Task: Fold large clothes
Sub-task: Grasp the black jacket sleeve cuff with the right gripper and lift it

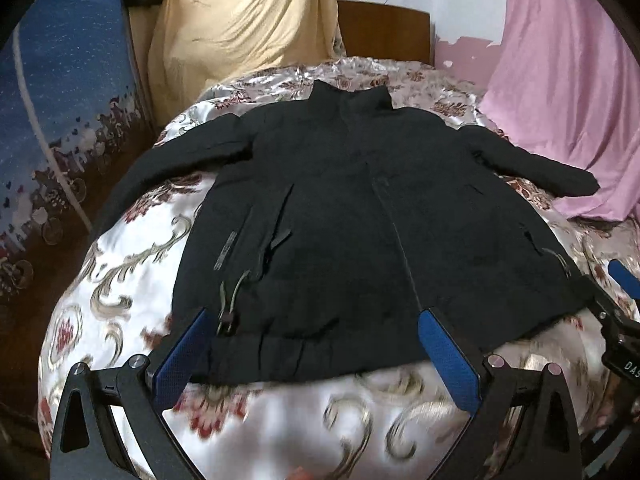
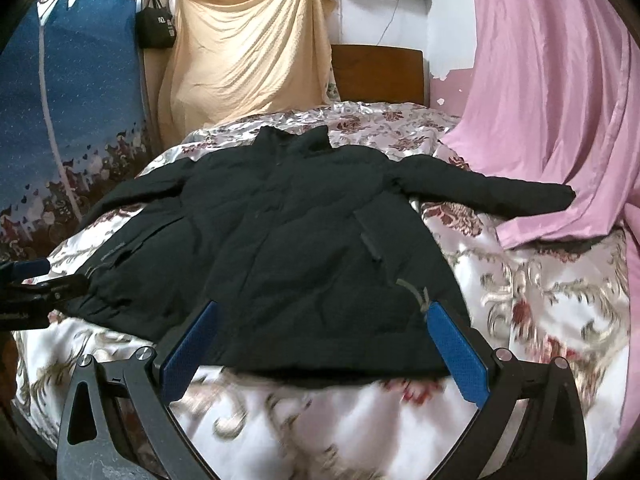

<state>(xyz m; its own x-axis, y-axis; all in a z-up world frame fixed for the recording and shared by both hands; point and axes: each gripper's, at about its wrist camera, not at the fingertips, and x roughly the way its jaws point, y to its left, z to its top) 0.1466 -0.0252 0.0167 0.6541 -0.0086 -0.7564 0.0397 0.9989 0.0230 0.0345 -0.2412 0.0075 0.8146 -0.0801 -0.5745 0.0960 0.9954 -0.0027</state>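
1. A bed, covered by a shiny floral bedspread, carries everything.
2. 1 black jacket lies spread flat on it, 2 sleeves out.
3. Pink fabric drapes onto its far right side.

jacket: matt black cloth | bedspread: glossy satin | headboard: smooth wood

Jacket lies spread on the bed, collar toward the headboard

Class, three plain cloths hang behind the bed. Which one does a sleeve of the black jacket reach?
The pink cloth, on the right. The jacket has its right-hand sleeve cuff at that cloth's edge; the beige cloth and blue cloth hang clear of both sleeves.
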